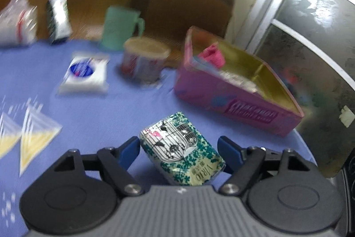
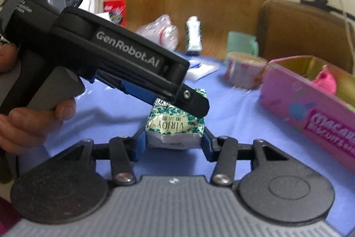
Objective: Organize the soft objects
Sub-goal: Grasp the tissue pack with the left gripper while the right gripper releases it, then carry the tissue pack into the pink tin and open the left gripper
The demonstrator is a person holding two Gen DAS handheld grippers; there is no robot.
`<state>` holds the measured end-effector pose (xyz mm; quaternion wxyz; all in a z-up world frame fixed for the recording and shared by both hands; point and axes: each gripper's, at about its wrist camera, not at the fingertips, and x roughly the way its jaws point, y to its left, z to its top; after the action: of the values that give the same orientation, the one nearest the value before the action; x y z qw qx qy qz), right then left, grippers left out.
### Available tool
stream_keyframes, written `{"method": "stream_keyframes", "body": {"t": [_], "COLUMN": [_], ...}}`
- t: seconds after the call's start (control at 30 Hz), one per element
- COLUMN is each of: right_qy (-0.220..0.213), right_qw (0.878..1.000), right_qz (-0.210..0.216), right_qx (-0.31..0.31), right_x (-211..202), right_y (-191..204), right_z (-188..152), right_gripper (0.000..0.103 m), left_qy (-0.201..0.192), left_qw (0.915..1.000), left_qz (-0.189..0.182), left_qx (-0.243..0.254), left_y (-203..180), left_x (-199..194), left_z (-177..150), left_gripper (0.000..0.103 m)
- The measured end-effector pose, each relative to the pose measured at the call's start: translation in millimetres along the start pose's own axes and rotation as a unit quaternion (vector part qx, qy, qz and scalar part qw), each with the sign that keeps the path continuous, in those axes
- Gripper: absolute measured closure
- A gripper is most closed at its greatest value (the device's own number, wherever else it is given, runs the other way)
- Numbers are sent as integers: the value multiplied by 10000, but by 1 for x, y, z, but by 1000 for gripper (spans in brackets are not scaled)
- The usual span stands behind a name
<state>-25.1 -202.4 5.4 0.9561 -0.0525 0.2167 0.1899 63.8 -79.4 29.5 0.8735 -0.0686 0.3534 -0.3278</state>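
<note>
A green-and-white patterned tissue pack [image 1: 180,151] sits between the fingers of my left gripper [image 1: 179,148], whose jaws stand wide with a gap on the right side. In the right wrist view the same pack [image 2: 175,126] is held between the blue pads of my right gripper [image 2: 174,141], which is shut on it. The left gripper [image 2: 184,101] reaches in from the upper left over the pack's top. A pink tin box [image 1: 233,90] stands open to the right with a pink soft item [image 1: 213,54] inside; the box also shows in the right wrist view [image 2: 310,108].
On the blue tablecloth [image 1: 124,112] lie a white tissue pack [image 1: 85,74], a paper cup [image 1: 144,61], a teal mug [image 1: 121,27], plastic bags [image 1: 18,23] and a carton [image 1: 58,14]. A brown chair [image 1: 184,3] stands behind. A red box [image 2: 115,9] is far back.
</note>
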Motion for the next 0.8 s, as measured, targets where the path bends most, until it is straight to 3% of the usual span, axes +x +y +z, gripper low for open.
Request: {"method": "stream_keyframes", "body": {"t": [0.23,0.5,0.67,0.8], "right_qy": [-664,-1014,-690,-790], "right_qw": [9941,9765,9526,9485], "right_qz": [-827,-1789,-2895,-2864], "right_qx": [207,650,630,1102], "right_x": [-19,-25,-5,-18], "right_y": [-44,-113,-150,-166], "right_z": [20,28,18,4], "right_gripper": [50,50,45,44], "left_qy": [-309,-196,-37,43], "left_qw": [9956,9873,9904,9919], "left_qz": [-296,-767,-423,-352], "left_qx": [830,1374,1312,1217], "left_y": [-62,-123,-135,-128], "left_x": [27,91,132,138], "left_z": [57,93,97,91], "left_gripper": [24,24,21,19]}}
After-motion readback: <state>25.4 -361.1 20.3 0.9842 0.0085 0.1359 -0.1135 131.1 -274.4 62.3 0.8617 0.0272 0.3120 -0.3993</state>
